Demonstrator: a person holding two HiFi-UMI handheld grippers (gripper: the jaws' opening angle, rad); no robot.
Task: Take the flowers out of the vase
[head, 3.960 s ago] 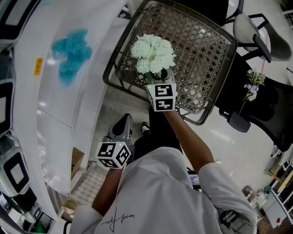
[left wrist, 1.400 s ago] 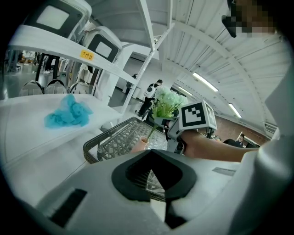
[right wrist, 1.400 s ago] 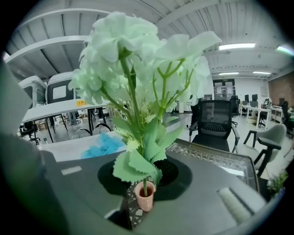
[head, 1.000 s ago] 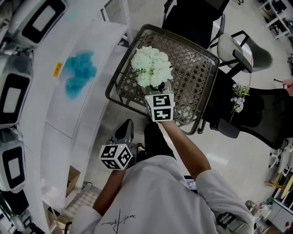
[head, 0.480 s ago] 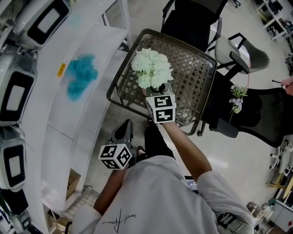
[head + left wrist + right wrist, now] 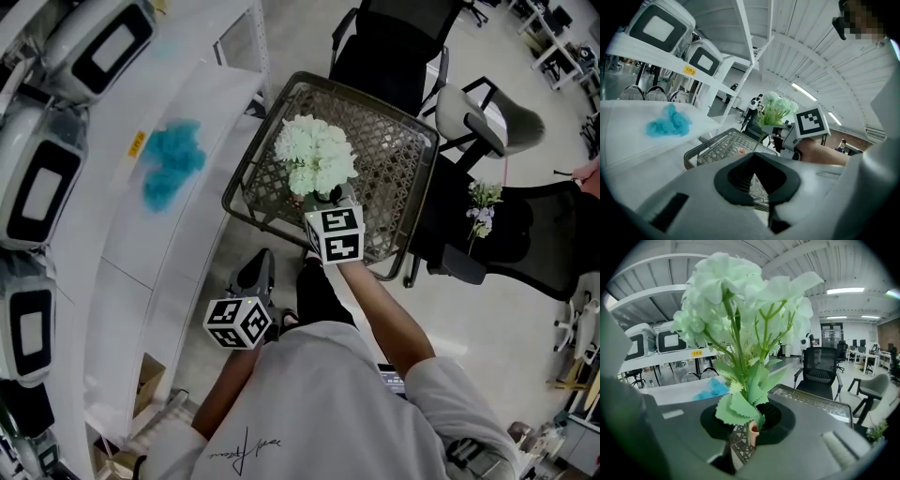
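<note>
Gripping tongs, right: clenched on the green stems of the flowers, just under the leaves.
Idle tongs, left: drawn together on nothing, off the near edge of the mesh desk, well apart from the bunch.
Flowers: upright, above the desk's near half.
Vase: small, pinkish, standing on the desk directly below the grip.
Stem ends: at or just above the vase mouth; not possible to tell whether fully clear.
Progress: grasp made, bunch apparently mostly out.
Remaining: probably clearing the last of the stems, carrying the bunch aside, setting it down.
</note>
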